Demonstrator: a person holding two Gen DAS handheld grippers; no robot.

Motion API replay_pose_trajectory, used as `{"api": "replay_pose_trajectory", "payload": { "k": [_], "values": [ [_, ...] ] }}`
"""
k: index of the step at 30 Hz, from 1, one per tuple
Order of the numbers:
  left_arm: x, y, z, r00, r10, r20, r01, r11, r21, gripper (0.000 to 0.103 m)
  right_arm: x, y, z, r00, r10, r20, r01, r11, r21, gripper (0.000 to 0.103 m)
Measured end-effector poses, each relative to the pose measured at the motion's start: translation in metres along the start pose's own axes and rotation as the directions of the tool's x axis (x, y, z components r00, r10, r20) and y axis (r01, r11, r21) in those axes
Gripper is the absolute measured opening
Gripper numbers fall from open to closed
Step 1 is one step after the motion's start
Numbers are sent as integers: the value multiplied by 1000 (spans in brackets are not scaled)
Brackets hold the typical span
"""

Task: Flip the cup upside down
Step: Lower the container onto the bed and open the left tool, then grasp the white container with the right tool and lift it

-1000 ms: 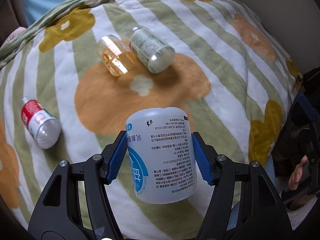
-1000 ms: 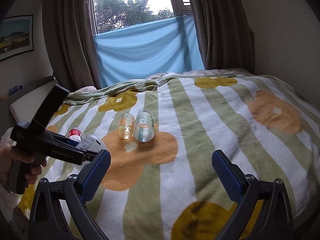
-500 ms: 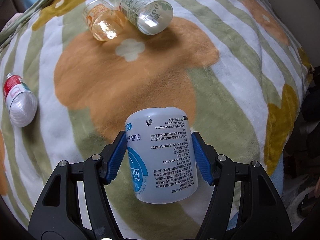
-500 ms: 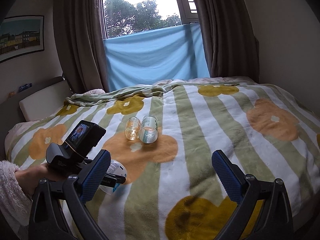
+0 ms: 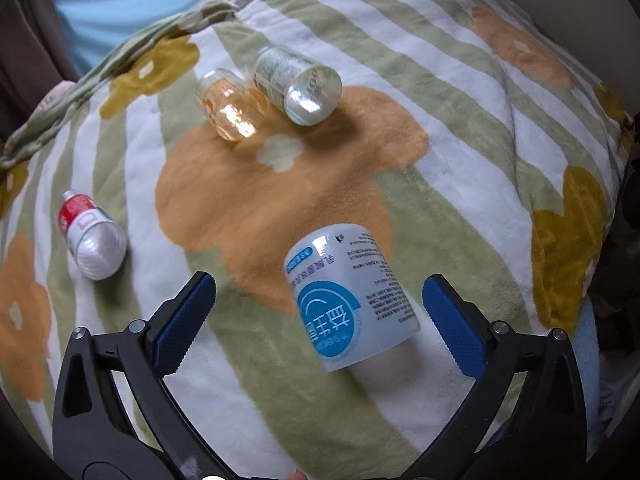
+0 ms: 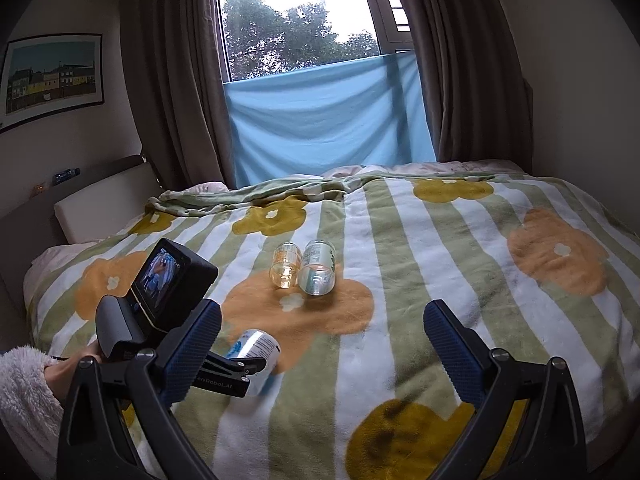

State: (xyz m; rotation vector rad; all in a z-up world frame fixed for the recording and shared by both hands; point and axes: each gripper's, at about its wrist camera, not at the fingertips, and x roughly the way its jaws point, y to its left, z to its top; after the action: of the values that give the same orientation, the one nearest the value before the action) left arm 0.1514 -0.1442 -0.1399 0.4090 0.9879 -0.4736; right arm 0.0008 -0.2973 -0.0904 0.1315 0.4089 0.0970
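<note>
A white cup with a blue label (image 5: 352, 296) rests on the striped flower blanket (image 5: 460, 92), its closed end up, its print upside down, leaning a little to the left. My left gripper (image 5: 318, 282) is open around it, and both blue pads stand clear of its sides, the right pad nearer. In the right wrist view the same cup (image 6: 256, 350) shows behind the left gripper's black fingers (image 6: 224, 374), slightly blurred. My right gripper (image 6: 323, 320) hovers open over the blanket's near side with nothing between its fingers.
Three more cups lie on their sides: a clear orange one (image 5: 232, 108) touching a green-labelled one (image 5: 298, 86) farther back, and a red-labelled one (image 5: 92, 236) at the left. A hand in a fluffy sleeve (image 6: 24, 392) holds the left gripper. The bed's edge drops off at the right.
The left gripper was shut on the blue-labelled cup and held it above the blanket. Its jaws have spread apart and the cup now rests on the blanket.
</note>
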Motion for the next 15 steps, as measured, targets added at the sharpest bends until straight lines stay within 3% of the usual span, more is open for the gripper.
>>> {"api": "replay_pose_trajectory", "payload": {
  "k": [6,10,13,15],
  "values": [
    [-43,7,-18,992,42,117,-42,999,-1,103,-1,8,38,998,58,-2,-58,998,1,101],
    [-59,22,-37,988,14,155,-8,999,-40,103,25,19,70,978,155,-137,-155,988,8,101],
    [-65,37,-54,984,-13,176,29,996,-85,103,65,32,86,923,200,-329,-192,980,56,101],
    [-65,47,-67,980,-38,194,62,991,-118,103,100,37,84,848,241,-472,-199,970,138,101]
  ]
}}
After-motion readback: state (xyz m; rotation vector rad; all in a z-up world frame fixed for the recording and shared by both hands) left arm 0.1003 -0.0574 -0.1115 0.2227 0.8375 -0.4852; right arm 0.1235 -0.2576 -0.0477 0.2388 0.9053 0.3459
